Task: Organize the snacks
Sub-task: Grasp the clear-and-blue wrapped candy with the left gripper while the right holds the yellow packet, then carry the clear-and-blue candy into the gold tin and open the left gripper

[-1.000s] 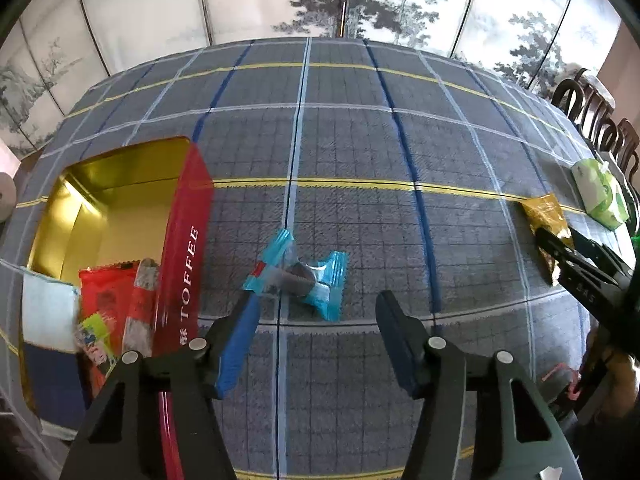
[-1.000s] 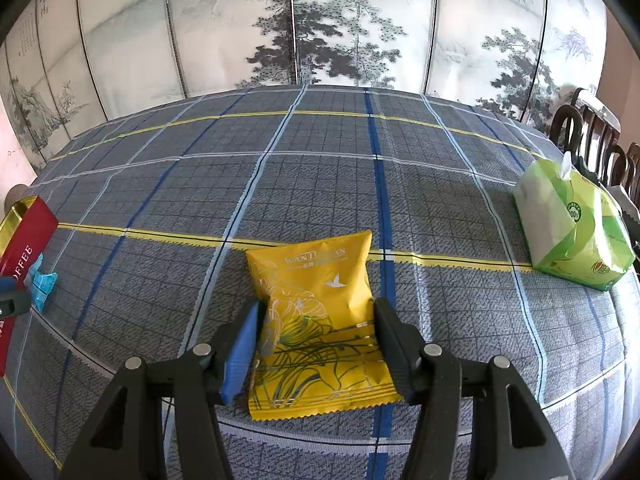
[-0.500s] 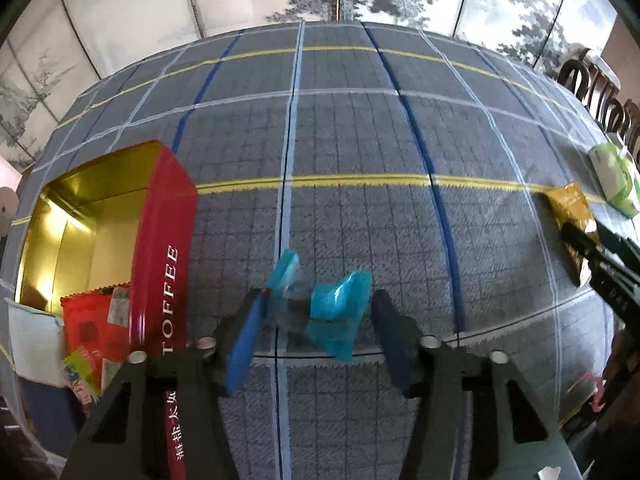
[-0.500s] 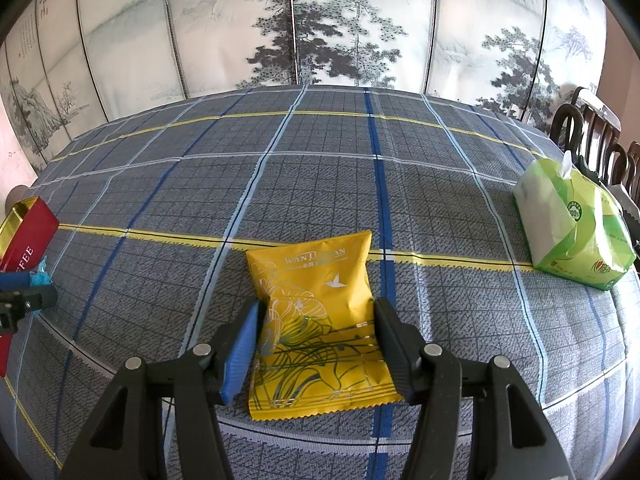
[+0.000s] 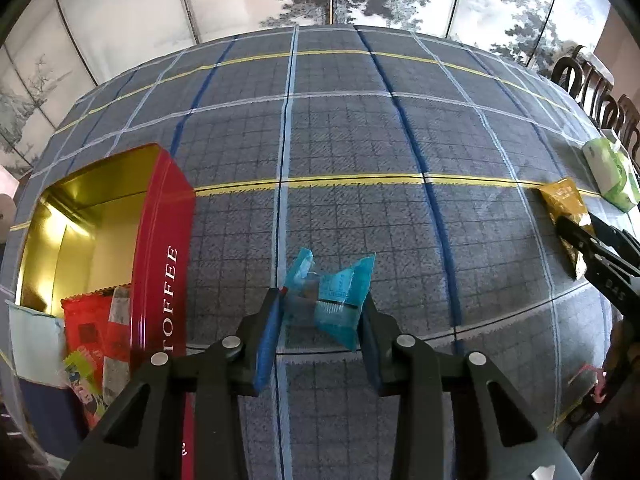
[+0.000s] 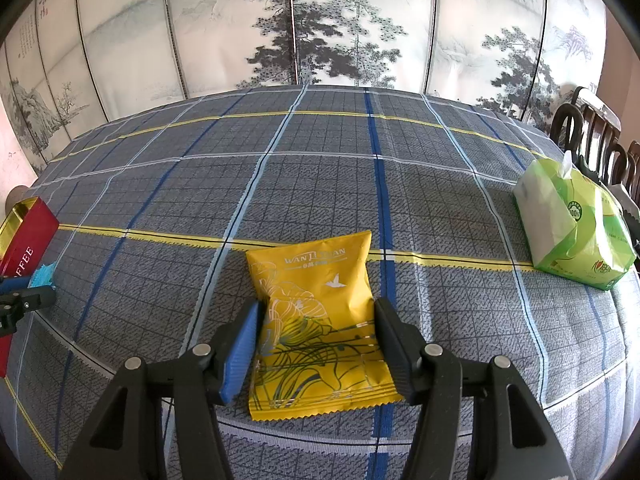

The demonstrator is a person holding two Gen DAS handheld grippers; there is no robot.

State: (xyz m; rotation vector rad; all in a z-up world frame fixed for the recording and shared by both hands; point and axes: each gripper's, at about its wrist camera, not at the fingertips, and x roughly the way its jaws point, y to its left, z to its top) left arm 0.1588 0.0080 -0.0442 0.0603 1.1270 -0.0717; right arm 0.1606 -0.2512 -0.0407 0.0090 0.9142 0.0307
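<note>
A blue candy in a crinkled wrapper [image 5: 340, 300] sits between the fingers of my left gripper [image 5: 320, 300]. The jaws are closing tight on it and both pads press its sides, just above the checked tablecloth. An open red toffee tin [image 5: 164, 240] with a gold inside stands to the left, holding red and green snack packets [image 5: 96, 328]. My right gripper [image 6: 316, 312] is shut on a yellow snack packet [image 6: 312, 272] that lies flat on the cloth, a pad against each long edge. In the right wrist view the tin [image 6: 28, 236] and blue candy [image 6: 44, 274] show at far left.
A green tissue pack [image 6: 572, 224] lies at the right of the table. Dark wooden chairs [image 6: 592, 136] stand beyond it. A painted folding screen [image 6: 320, 40] runs along the far edge. The checked cloth [image 6: 320, 184] stretches between the tin and the yellow packet.
My left gripper came forward over the blue candy and closed on it from both sides. The right gripper and the yellow packet have not moved.
</note>
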